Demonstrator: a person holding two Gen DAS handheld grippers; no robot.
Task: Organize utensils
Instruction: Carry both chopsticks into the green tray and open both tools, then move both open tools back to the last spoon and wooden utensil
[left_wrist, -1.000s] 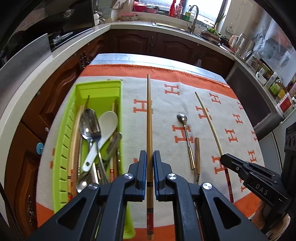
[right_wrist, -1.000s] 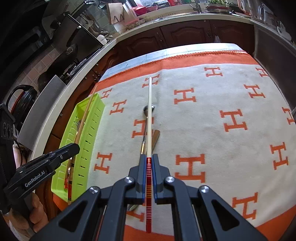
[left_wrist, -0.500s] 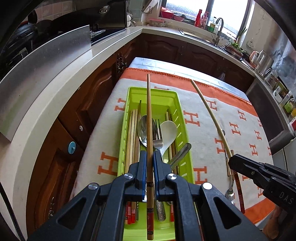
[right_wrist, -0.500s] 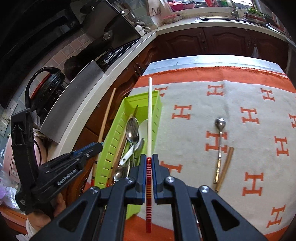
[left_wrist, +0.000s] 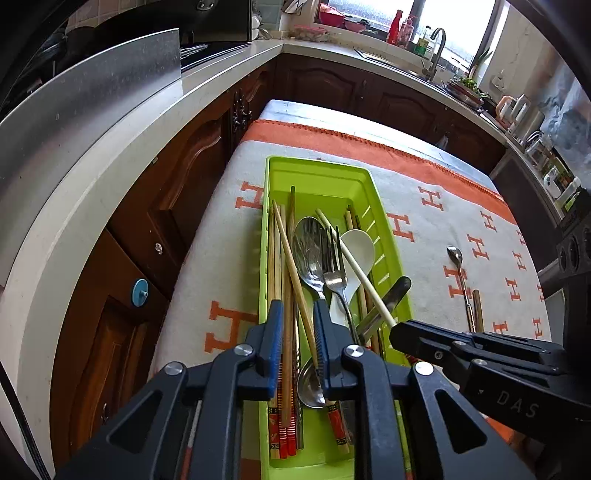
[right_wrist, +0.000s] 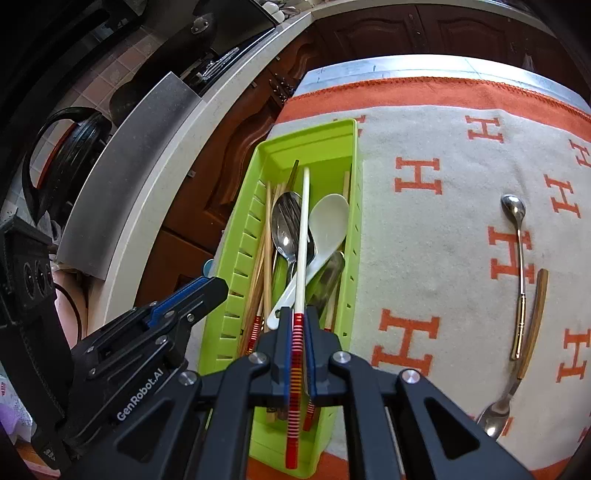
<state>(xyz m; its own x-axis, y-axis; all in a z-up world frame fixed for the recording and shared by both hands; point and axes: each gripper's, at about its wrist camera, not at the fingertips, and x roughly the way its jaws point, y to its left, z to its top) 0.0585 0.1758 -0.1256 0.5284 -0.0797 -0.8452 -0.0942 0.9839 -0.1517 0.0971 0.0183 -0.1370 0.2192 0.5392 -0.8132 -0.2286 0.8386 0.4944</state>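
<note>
A green utensil tray (left_wrist: 365, 192) (right_wrist: 314, 136) holds several chopsticks, metal spoons, a fork (left_wrist: 334, 258) and a white spoon (left_wrist: 360, 247) (right_wrist: 328, 221). My left gripper (left_wrist: 297, 332) is open over the tray's near end, with a brown chopstick (left_wrist: 291, 266) lying loose in the tray between its fingers. My right gripper (right_wrist: 297, 332) is shut on a pale chopstick with a red-striped end (right_wrist: 303, 229) and holds it lengthwise over the tray; that chopstick also shows in the left wrist view (left_wrist: 354, 266).
On the orange-and-cream cloth (right_wrist: 443, 229) right of the tray lie a small metal spoon (right_wrist: 517, 236) (left_wrist: 458, 273), a wooden-handled utensil (right_wrist: 535, 317) and another spoon (right_wrist: 495, 417). The table's left edge drops to wooden cabinets (left_wrist: 166, 206) beside the tray.
Both grippers have moved left over the tray. My left gripper has opened and let its brown chopstick go into the tray. My right gripper has lowered the pale chopstick over the tray.
</note>
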